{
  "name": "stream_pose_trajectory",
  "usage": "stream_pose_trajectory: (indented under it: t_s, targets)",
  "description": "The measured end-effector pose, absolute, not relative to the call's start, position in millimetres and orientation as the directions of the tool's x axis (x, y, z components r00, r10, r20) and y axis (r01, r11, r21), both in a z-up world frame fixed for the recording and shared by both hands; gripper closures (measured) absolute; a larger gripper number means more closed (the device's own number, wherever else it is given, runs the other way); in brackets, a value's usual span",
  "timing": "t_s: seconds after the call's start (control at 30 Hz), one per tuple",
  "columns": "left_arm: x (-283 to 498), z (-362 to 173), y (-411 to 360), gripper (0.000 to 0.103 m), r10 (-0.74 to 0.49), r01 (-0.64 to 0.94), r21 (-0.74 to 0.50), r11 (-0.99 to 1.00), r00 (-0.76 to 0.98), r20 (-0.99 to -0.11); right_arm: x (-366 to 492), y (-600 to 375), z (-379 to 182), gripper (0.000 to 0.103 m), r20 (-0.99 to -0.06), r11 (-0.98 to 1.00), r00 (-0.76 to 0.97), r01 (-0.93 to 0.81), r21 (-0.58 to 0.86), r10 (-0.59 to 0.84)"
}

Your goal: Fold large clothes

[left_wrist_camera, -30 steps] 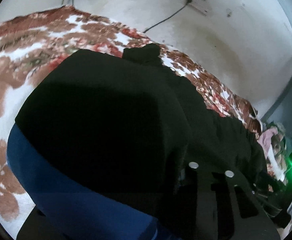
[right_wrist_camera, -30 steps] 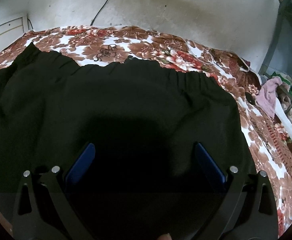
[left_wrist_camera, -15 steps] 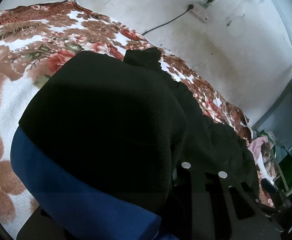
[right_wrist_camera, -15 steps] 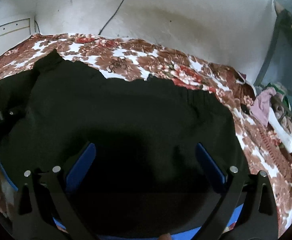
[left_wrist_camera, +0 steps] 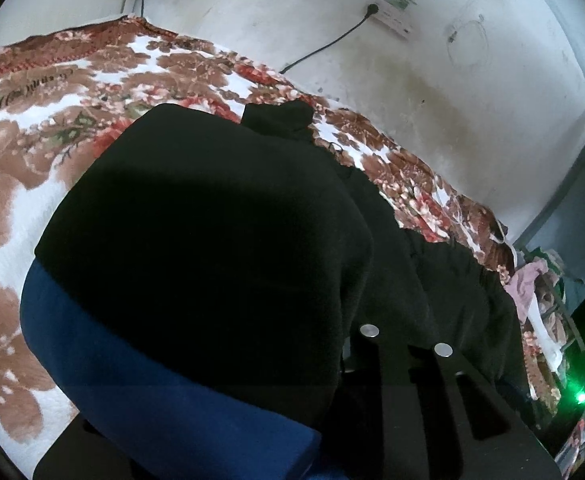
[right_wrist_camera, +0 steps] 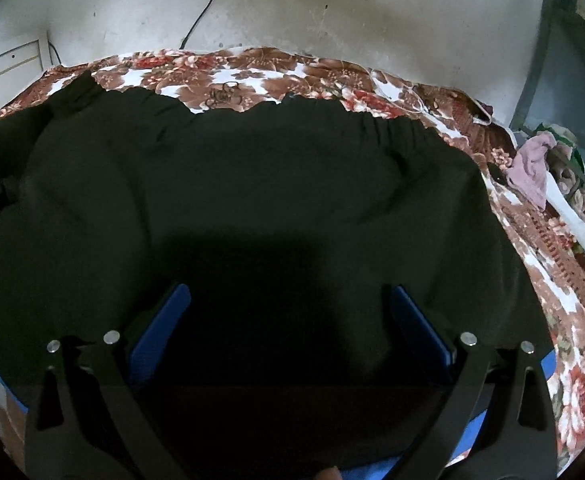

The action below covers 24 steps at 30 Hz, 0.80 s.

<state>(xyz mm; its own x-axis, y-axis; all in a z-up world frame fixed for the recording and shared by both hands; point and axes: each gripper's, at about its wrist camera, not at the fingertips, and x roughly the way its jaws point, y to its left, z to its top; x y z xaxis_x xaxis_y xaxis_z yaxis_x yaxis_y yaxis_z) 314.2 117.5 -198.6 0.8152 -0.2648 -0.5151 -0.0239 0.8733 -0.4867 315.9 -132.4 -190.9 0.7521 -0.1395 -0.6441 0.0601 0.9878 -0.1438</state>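
A large black garment (right_wrist_camera: 252, 200) with an elastic gathered waistband lies spread on a floral bedspread (right_wrist_camera: 232, 76). In the left wrist view the black garment (left_wrist_camera: 212, 220) drapes over the left gripper's left finger, whose blue pad (left_wrist_camera: 140, 392) shows beneath the cloth. The left gripper's tips are hidden by the fabric. My right gripper (right_wrist_camera: 290, 320) is open, its blue pads (right_wrist_camera: 164, 320) wide apart just above the black cloth, holding nothing.
The bed (left_wrist_camera: 32, 92) runs along a white wall with a power strip (left_wrist_camera: 388, 16) and cable. A pile of pink and white clothes (right_wrist_camera: 532, 164) lies at the right on a rack. A green light (left_wrist_camera: 580, 398) glows low right.
The left gripper has lifted and tilted, so more wall and bedspread show behind the draped cloth. The right gripper rose, then came back down close over the garment, staying open.
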Motion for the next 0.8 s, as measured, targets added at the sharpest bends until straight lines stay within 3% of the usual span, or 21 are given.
stream_pose_trajectory:
  t_s: [0.3, 0.8]
  targets:
    - [305, -148, 80, 0.083, -0.238, 0.029, -0.405, 0.914, 0.846, -0.476, 319, -142, -199, 0.005, -0.669, 0.997, 0.739, 0.052, -0.063, -0.081]
    - [288, -80, -55, 0.083, -0.202, 0.164, -0.123, 0.979, 0.871, -0.448, 312, -180, -199, 0.005, -0.691, 0.985, 0.715, 0.018, 0.171, 0.107]
